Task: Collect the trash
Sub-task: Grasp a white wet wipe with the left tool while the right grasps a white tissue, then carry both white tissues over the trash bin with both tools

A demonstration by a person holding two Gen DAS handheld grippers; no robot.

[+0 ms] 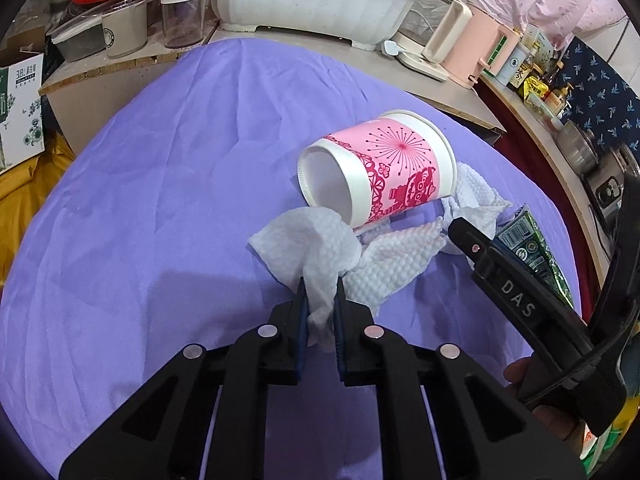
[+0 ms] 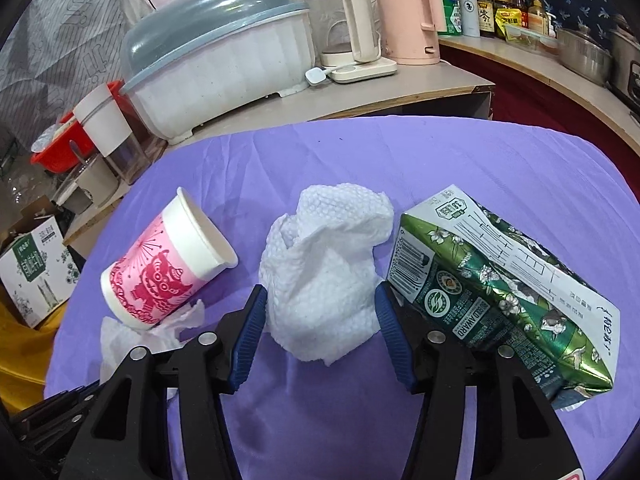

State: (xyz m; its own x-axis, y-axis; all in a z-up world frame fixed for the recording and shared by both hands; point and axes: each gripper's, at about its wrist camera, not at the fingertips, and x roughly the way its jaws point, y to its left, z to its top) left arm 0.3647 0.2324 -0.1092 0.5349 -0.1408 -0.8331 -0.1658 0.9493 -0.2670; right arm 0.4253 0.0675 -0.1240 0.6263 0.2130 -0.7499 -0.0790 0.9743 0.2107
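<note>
On the purple cloth, a pink-and-white paper cup (image 1: 380, 168) lies on its side; it also shows in the right wrist view (image 2: 160, 272). My left gripper (image 1: 320, 292) is shut on a crumpled white tissue (image 1: 316, 248) that lies in front of the cup's mouth. A second crumpled white tissue (image 2: 328, 272) sits between the open fingers of my right gripper (image 2: 320, 304). A crushed green carton (image 2: 500, 288) lies just right of the right gripper; its edge shows in the left wrist view (image 1: 532, 252).
The purple cloth (image 1: 160, 200) covers the table. Behind it a counter holds a white dish box with a grey lid (image 2: 216, 60), a glass kettle (image 2: 348, 24), a pink kettle (image 2: 412, 16), bottles (image 2: 484, 4), a red basin (image 2: 60, 148) and cups.
</note>
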